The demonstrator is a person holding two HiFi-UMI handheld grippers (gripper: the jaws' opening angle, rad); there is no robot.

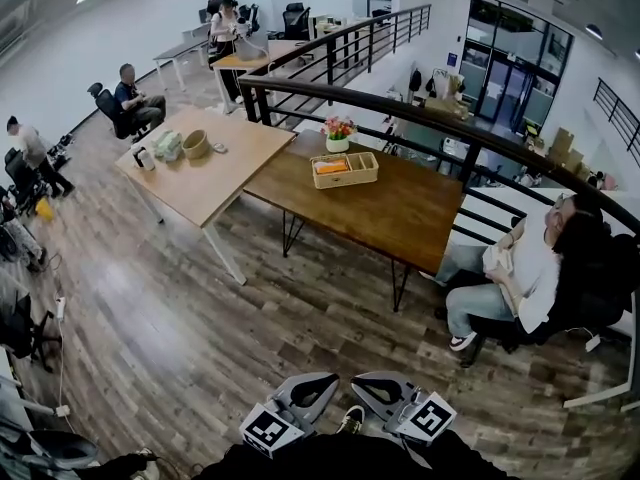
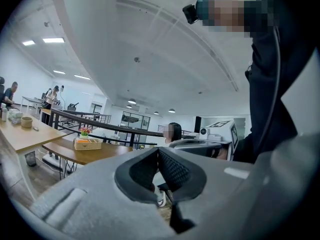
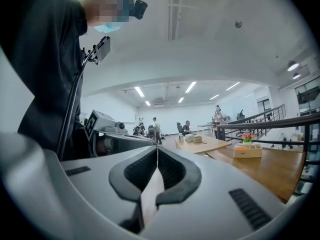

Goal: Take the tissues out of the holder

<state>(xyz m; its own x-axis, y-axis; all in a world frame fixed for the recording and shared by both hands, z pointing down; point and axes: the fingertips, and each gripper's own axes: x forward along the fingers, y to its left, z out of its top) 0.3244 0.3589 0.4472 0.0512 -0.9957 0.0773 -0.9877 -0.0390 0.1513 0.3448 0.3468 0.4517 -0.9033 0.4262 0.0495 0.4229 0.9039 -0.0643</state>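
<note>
Far ahead, a woven tray [image 1: 345,169] with something orange in it stands on the dark brown table [image 1: 400,213]; it also shows small in the left gripper view as the tray [image 2: 87,143] and in the right gripper view as the tray [image 3: 247,150]. A round basket [image 1: 196,144] and a pale pack [image 1: 166,145] lie on the light wood table [image 1: 235,173]. Both grippers are low at the bottom edge, well short of the tables. My left gripper [image 1: 333,377] [image 2: 158,149] is shut and holds nothing. My right gripper [image 1: 356,378] [image 3: 157,147] is likewise shut and holds nothing.
A small flower pot [image 1: 338,134] stands behind the tray. A curved black railing [image 1: 420,108] runs behind the tables. A person sits on a chair [image 1: 525,273] at the right. More people and office chairs [image 1: 115,108] are at the back left. Wood floor [image 1: 250,338] lies between me and the tables.
</note>
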